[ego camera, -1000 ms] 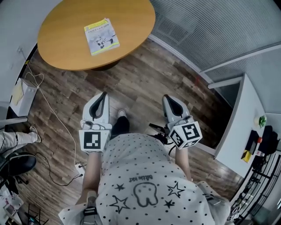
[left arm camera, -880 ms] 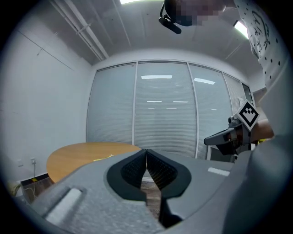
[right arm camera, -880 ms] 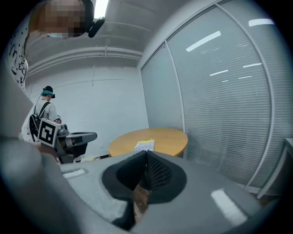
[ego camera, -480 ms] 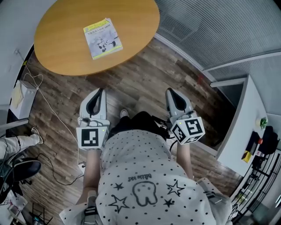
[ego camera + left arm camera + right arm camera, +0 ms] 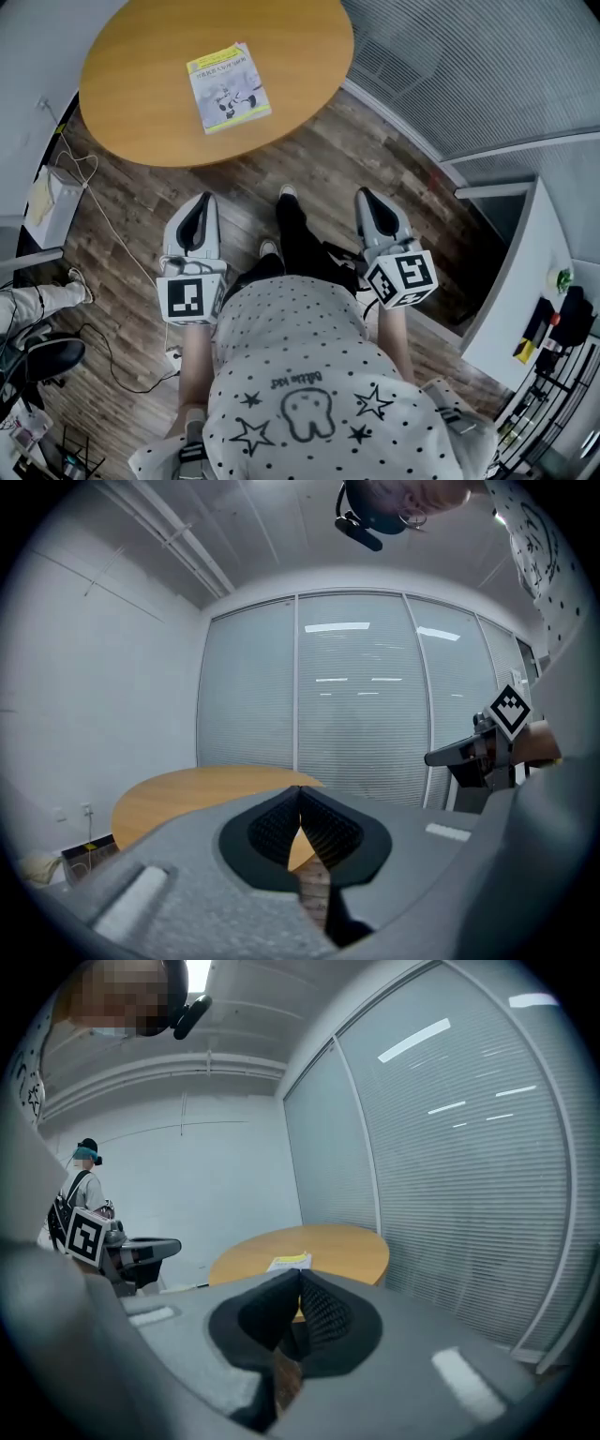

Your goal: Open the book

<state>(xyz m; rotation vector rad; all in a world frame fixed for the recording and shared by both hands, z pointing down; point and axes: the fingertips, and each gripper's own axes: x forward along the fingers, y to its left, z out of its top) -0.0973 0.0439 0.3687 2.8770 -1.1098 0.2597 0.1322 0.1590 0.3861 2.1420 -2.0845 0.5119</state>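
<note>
A closed book with a white and yellow cover lies flat on the round wooden table. It also shows small in the right gripper view as the book on the table. My left gripper and right gripper hover over the wooden floor, well short of the table and level with each other. Both point toward it. In the left gripper view the left gripper has its jaws closed with nothing between them. The right gripper is likewise shut and empty.
A white box and loose cables lie on the floor at the left, near a dark chair. A white cabinet stands at the right. Blind-covered glass walls run behind the table. Another person stands at the far wall.
Both grippers have come closer to the table, still shut. The person's leg has stepped forward between them. The book has not moved on the table.
</note>
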